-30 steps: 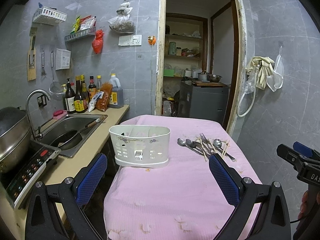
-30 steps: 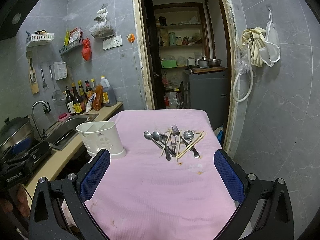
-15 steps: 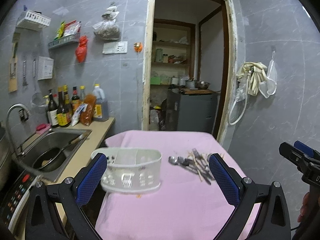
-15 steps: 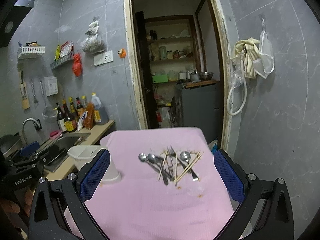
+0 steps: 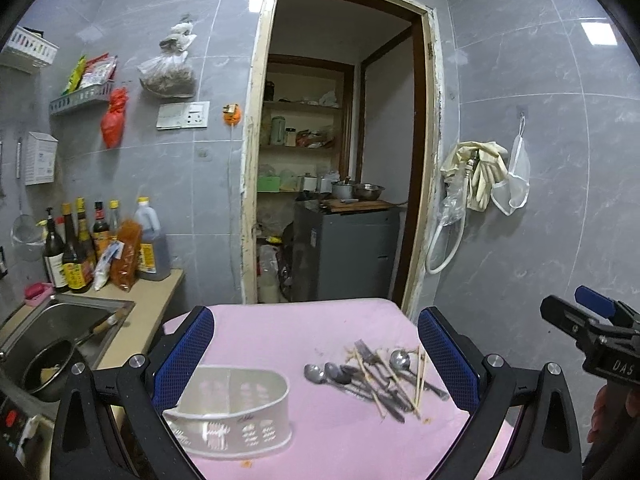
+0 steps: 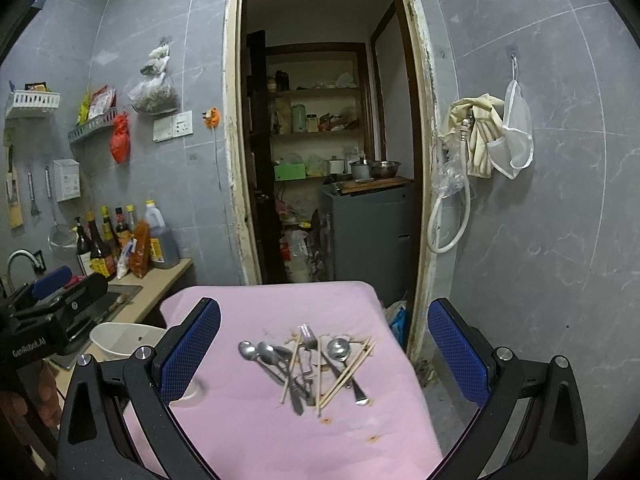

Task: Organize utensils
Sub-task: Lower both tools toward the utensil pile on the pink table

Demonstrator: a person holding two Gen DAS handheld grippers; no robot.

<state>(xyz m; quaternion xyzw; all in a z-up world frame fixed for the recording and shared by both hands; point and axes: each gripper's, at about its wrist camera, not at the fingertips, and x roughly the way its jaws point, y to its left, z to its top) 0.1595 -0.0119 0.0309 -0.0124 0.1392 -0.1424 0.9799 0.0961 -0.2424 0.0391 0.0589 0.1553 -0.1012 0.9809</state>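
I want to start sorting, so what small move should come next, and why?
Probably lower the right gripper toward the pile of metal spoons, forks and wooden chopsticks on the pink tablecloth. Both grippers are open and hold nothing, the pile lies between its fingers in the view, and the white plastic utensil caddy looks empty.

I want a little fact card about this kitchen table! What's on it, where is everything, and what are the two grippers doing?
table cover: pink cloth with a few small stains
holder: white plastic utensil caddy with slotted sides, at the cloth's left edge, looks empty
pile: metal spoons, a fork and wooden chopsticks heaped loosely, right of the caddy, apart from it
left gripper: open, holding nothing, above the table
right gripper: open, holding nothing, pile between its fingers in view
sorted so far: nothing
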